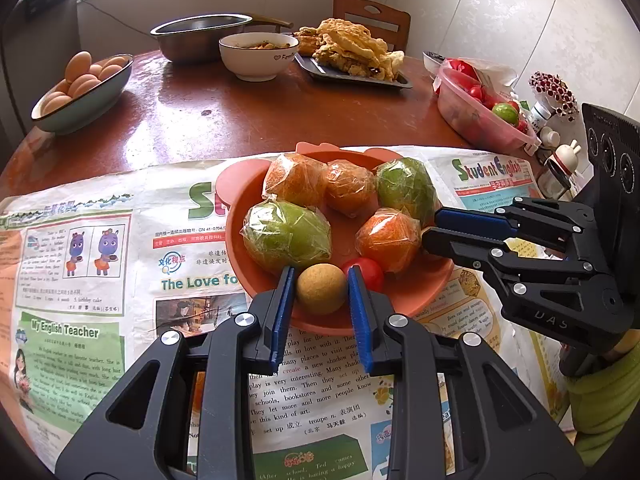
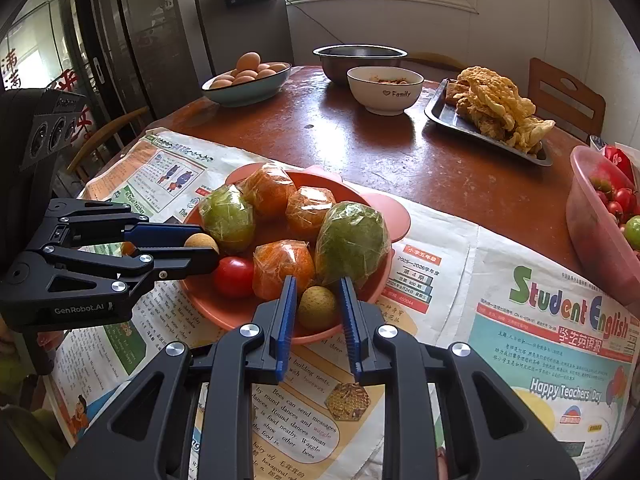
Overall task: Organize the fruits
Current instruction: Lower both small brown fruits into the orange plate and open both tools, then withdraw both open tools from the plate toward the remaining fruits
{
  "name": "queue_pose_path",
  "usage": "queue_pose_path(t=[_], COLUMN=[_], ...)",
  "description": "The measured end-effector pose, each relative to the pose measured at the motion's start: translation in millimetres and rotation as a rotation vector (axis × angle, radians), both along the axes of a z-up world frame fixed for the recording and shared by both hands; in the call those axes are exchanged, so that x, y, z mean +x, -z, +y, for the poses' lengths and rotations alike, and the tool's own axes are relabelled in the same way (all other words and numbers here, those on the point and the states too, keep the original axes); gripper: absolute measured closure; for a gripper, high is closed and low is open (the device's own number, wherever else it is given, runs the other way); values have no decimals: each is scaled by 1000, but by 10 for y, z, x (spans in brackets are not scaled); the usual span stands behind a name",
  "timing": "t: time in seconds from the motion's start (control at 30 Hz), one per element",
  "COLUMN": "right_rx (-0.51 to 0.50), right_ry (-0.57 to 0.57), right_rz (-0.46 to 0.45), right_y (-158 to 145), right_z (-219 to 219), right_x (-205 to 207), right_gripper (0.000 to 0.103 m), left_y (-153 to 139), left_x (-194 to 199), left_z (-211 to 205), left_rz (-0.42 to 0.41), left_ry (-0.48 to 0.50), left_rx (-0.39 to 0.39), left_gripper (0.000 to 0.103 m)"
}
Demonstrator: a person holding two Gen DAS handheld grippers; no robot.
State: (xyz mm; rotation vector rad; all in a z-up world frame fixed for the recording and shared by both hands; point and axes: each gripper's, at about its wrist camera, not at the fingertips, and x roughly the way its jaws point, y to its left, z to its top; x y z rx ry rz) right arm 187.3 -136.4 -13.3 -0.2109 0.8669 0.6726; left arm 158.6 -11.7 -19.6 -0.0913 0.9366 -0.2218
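Fruits wrapped in film fill the orange plate at frame centre on the newspaper-covered desk. Left gripper jaws stand open around a tan longan; right gripper jaws stand open around another longan, neither visibly clamped.

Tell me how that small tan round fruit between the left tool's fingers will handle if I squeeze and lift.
The small tan fruit is round, so it will probably roll if nudged. Its skin looks matte, likely less slippery than the film-wrapped oranges. The left tool straddles it without visibly gripping.
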Motion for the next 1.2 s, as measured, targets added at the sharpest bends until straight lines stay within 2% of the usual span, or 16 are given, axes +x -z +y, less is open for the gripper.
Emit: queue_pose_path(t=[0.13, 0.47, 0.8, 0.97, 1.2], right_rx=[5, 0, -8, -16, -26], right_ry=[1, 4, 41, 55, 78], right_rz=[2, -6, -18, -25, -42], right_y=[-6, -40, -78, -99, -143], right_z=[-6, -28, -122, -157, -192], right_x=[-13, -57, -63, -77, -109], right_gripper=[72, 68, 55, 50, 41], left_y=[3, 7, -16, -54, -169], left_x=[-6, -2, -26, -44, -85], left_z=[-13, -2, -24, -57, -46], left_rz=[0, 1, 2, -3, -29], left_ry=[0, -2, 4, 14, -15], left_rx=[-3, -3, -20, -20, -9], left_gripper=[83, 82, 67, 65, 49])
